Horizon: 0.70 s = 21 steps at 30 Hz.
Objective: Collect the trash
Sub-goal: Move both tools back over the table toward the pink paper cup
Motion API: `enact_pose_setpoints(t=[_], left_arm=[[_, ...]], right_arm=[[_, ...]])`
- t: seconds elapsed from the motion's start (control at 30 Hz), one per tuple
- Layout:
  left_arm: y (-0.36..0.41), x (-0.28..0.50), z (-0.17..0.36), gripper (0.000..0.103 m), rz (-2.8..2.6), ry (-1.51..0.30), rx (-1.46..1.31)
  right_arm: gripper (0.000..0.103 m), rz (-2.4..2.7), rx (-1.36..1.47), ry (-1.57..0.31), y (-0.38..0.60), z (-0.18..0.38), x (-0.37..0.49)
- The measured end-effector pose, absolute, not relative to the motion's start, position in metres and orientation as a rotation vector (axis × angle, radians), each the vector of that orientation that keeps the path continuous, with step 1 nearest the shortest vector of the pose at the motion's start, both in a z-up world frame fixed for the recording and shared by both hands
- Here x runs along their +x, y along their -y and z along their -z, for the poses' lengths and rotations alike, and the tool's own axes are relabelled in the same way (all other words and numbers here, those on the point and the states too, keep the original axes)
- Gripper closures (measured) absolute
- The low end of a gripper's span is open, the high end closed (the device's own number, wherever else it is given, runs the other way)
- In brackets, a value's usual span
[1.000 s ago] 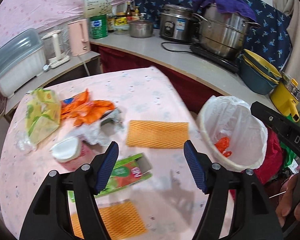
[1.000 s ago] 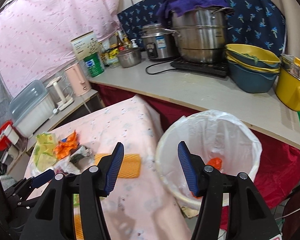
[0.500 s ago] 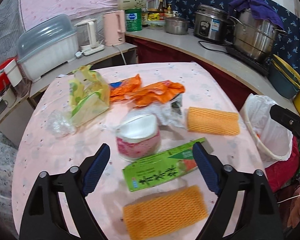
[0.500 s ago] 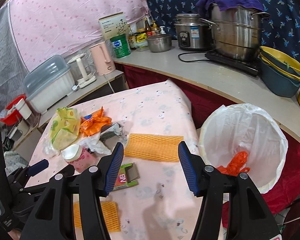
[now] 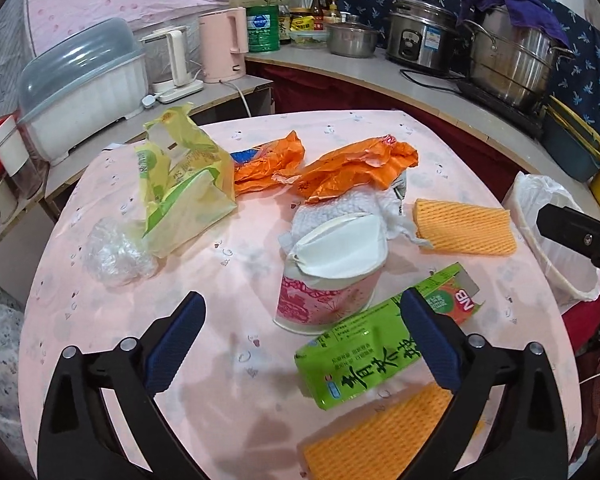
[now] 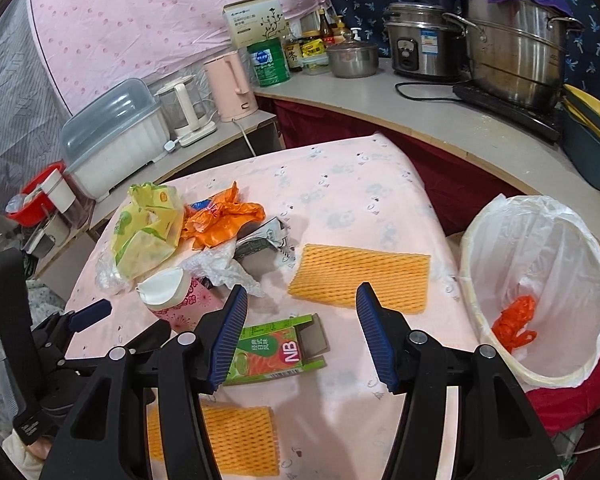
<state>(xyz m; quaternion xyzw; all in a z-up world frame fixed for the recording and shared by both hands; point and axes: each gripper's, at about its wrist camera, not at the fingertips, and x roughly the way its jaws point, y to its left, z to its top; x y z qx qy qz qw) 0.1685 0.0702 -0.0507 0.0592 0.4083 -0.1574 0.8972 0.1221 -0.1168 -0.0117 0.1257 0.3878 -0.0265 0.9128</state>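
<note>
Trash lies on the pink table: a pink paper cup, a green carton, two orange foam nets, orange wrappers, a yellow-green bag and clear plastic. The white-lined bin stands at the table's right edge with an orange scrap inside. My left gripper is open and empty, just before the cup. My right gripper is open and empty above the carton.
A counter curves behind the table with steel pots, a rice cooker, kettles, bowls and a white lidded box. A red container sits far left.
Both grippers have swung left from the bin toward the trash on the table and come closer to it. Both stay open and empty.
</note>
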Motion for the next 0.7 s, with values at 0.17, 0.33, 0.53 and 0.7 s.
enact_pose_setpoints(t=[0.17, 0.33, 0.53, 0.7], left_arm=[[-0.066, 0.184, 0.062, 0.009, 0.362, -0.838, 0.145], [-0.06, 0.194, 0.071, 0.01, 0.397, -0.835, 0.154], [-0.056, 0.201, 0.075, 0.033, 0.437, -0.865, 0.108], [-0.061, 0.199, 0.075, 0.042, 0.424, -0.891, 0.053]], right_arm=[[0.048, 0.04, 0.265, -0.82, 0.113, 0.02, 0.138], [0.048, 0.035, 0.263, -0.831, 0.111, 0.026, 0.153], [0.048, 0.037, 0.273, -0.837, 0.112, 0.031, 0.167], [0.048, 0.029, 0.28, -0.842, 0.109, 0.034, 0.177]])
